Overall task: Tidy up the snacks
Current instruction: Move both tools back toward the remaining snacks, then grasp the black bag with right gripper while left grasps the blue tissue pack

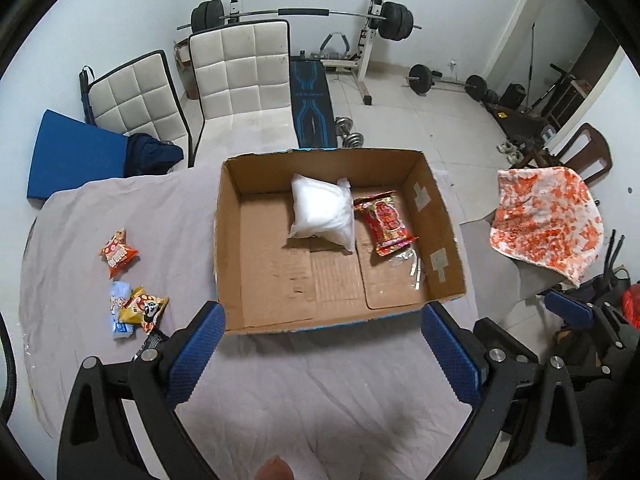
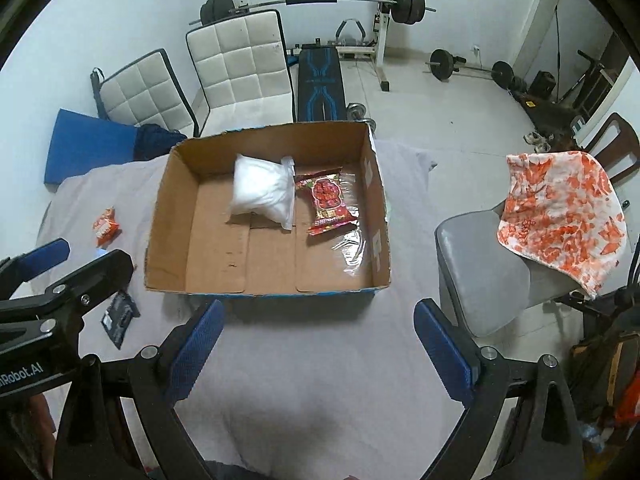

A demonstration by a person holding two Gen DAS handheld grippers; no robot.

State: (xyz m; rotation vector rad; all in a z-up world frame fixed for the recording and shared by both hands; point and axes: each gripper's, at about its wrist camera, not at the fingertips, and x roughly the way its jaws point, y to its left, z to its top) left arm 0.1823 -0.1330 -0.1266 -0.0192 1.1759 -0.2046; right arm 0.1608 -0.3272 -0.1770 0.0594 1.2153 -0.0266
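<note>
An open cardboard box stands on the cloth-covered table. Inside lie a white bag and a red snack pack. Left of the box on the cloth lie an orange pack, a yellow panda pack on a pale blue pack, and a dark pack. My left gripper hangs open before the box's near wall. My right gripper is open too, holding nothing.
A grey chair with an orange-patterned towel stands right of the table. Two white padded chairs and a blue mat sit behind it. A weight bench and barbells fill the far floor.
</note>
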